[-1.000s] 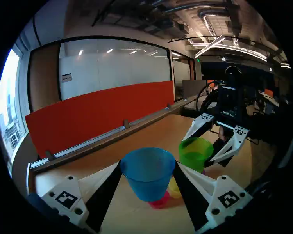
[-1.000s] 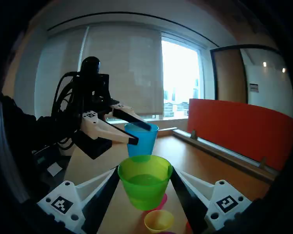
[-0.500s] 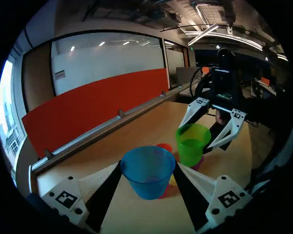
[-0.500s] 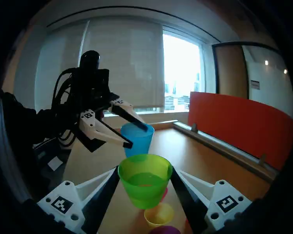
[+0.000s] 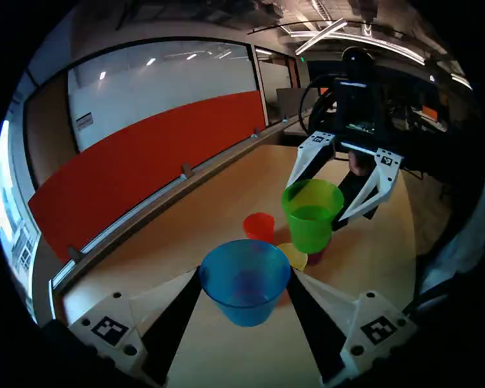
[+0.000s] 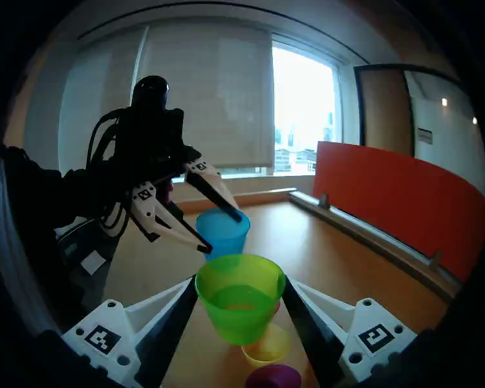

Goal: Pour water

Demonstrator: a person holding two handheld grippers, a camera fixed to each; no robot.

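In the left gripper view, the left gripper [image 5: 244, 275] reaches up from the bottom edge. Its two fingers press on opposite sides of a blue cup [image 5: 244, 284], which sits upright at the lower centre of the frame with its open mouth towards the camera. Beyond it, right of centre, the right gripper [image 5: 313, 205] comes in from the upper right, its white fingers pinching a green cup [image 5: 312, 216] from both sides. That cup is also upright, and a level of liquid shows through its wall in the lower part. Between the two held cups, a small red cup [image 5: 259, 226] and a small yellow cup [image 5: 295, 256] stand on the wooden table [image 5: 197, 220], the yellow one just beside the blue cup's rim in the picture. A long orange partition [image 5: 132, 155] runs along the table's far edge, from the left side towards the upper middle. In the right gripper view, the green cup fills the lower centre between the right gripper's own fingers, which clamp its sides, and liquid lies in its bottom. Just above and behind it is the blue cup, gripped by the left gripper, which enters from the left under a dark sleeve [image 6: 42, 200]. Below the green cup are the yellow cup and a purple cup [image 6: 273, 376] at the bottom edge. A bright window [image 6: 301, 129] stands at the upper centre, with the orange partition to the right.
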